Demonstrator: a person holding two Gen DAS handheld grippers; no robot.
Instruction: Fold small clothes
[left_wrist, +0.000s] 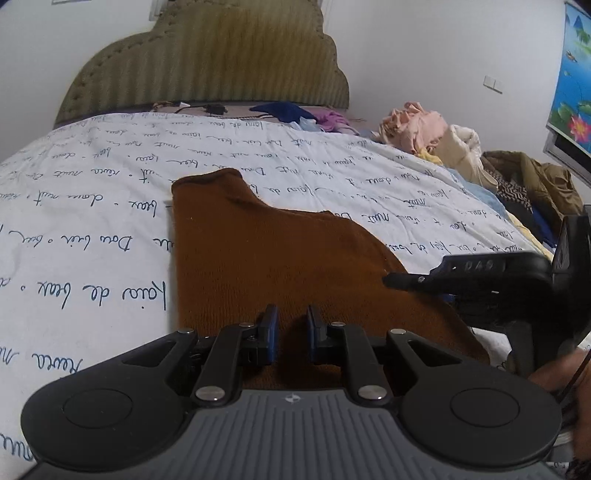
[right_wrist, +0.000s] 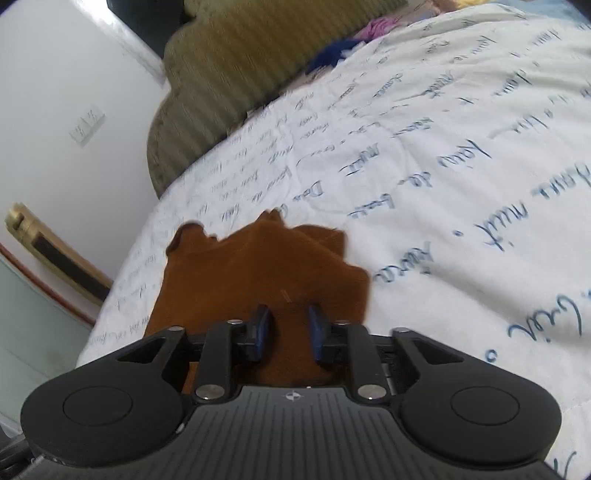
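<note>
the brown knit garment lies flat on the white quilt with blue handwriting, its narrow end toward the far green headboard. my left gripper hovers over its near edge, jaws parted and holding nothing. my right gripper is also parted above the cloth. a heap of clothes sits far right.
</note>
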